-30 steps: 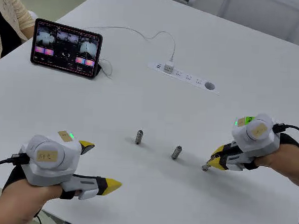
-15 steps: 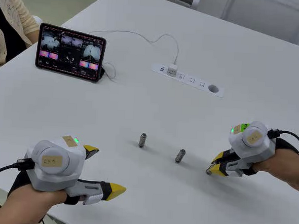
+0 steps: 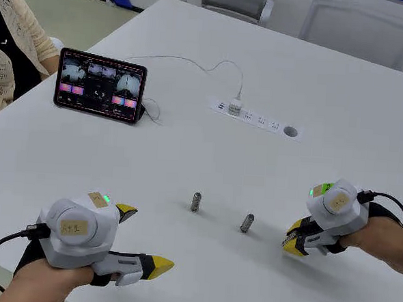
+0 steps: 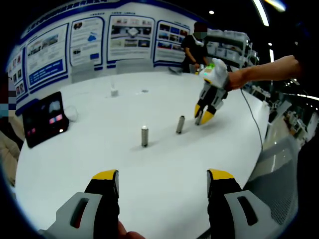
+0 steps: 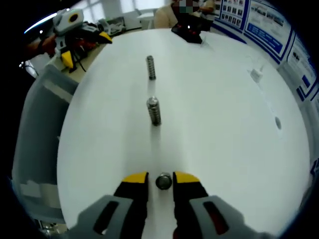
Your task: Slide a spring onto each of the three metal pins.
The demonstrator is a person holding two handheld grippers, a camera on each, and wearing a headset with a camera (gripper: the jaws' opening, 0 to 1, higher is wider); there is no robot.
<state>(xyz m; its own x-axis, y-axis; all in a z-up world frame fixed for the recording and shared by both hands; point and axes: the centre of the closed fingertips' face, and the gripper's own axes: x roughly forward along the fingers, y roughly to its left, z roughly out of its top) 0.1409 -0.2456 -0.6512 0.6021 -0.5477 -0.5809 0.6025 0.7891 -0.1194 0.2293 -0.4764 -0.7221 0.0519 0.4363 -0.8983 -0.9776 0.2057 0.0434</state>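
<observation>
Right hand-held gripper [image 5: 161,178]: yellow-tipped jaws clamp a round-headed metal pin [image 5: 163,182], at right. Left hand-held gripper [image 4: 163,174]: jaws wide apart, empty. Two coiled steel springs [image 3: 196,201] [image 3: 246,223] stand upright on pins, centre of the smooth white tabletop [image 3: 188,143].

A big white table [image 3: 188,143] lies under both claws. Far ahead of the left claw [image 3: 145,236], a bit to its left, a flat black tablet [image 3: 101,85] stands tilted with its screen lit up. Well ahead of the right claw [image 3: 293,237] lies a long white power strip [image 3: 258,119] — a thin white cable [image 3: 193,63] runs from it to the tablet. A person in a cream knit top [image 3: 6,50] is left of the tablet — well apart from the left claw. Blue and white posters [image 4: 89,42] hang on the wall far ahead of it.
</observation>
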